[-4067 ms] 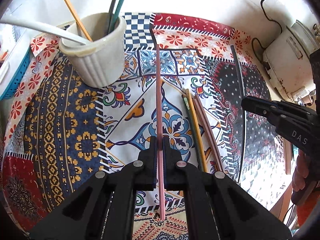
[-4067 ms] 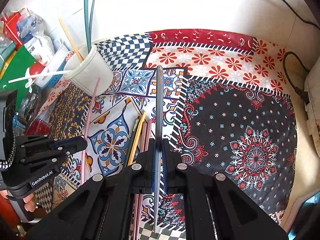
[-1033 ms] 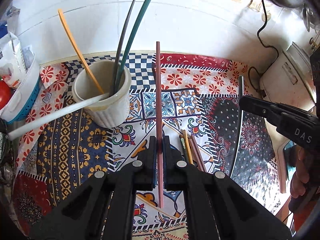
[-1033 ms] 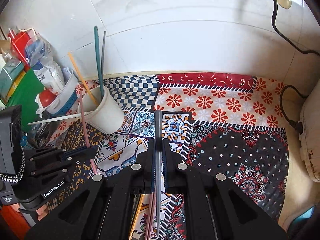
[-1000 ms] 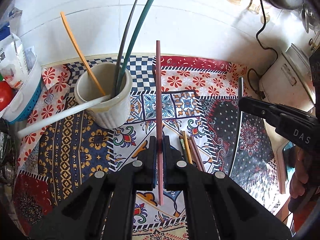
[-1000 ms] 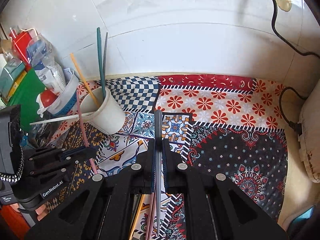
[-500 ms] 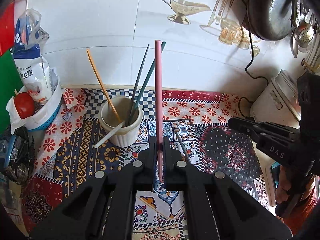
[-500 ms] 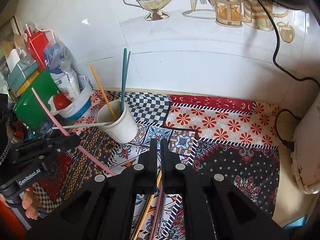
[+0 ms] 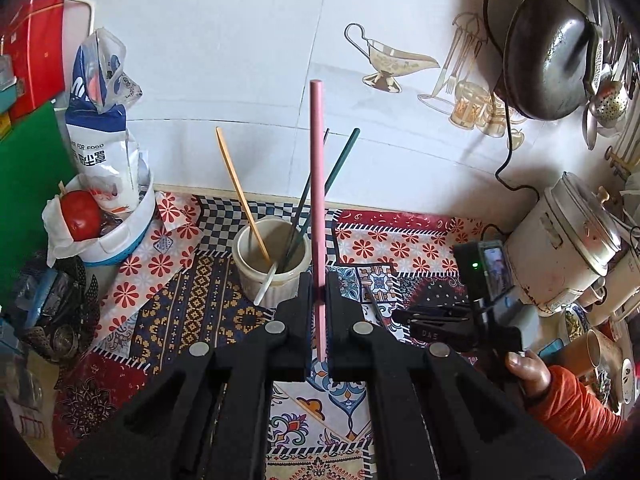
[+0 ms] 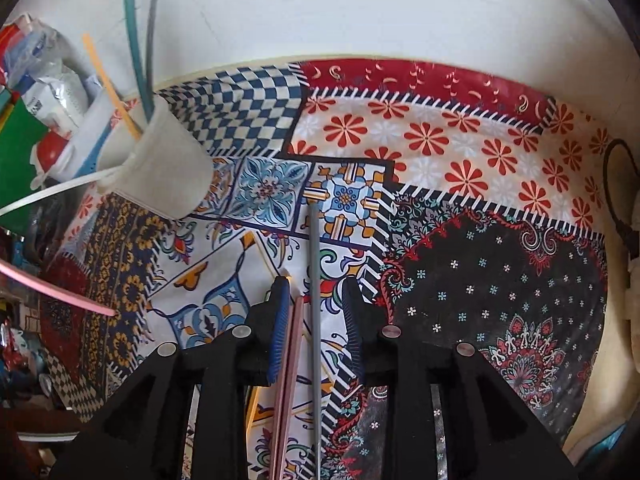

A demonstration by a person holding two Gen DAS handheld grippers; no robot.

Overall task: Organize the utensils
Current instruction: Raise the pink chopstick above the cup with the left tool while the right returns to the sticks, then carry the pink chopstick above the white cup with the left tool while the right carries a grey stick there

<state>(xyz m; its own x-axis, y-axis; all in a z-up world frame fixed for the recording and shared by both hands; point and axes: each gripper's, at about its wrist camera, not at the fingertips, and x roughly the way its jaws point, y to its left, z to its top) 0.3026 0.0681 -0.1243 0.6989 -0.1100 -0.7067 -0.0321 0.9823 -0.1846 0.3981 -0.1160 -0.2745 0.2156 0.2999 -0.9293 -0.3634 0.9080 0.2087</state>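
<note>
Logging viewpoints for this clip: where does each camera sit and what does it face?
Left wrist: on the left gripper, angled toward the wall and white cup; jaws shut on a pink chopstick; right hand visible.
Right wrist: on the right gripper, looking steeply down at the patterned cloth; jaws opening around a grey chopstick.
Shared: cup, cloth, pink chopstick.

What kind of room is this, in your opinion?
Most likely a home kitchen counter. A dark wok hangs on the tiled wall, a rice cooker stands at the right, and a white cup holding chopsticks sits on a patterned cloth.
</note>
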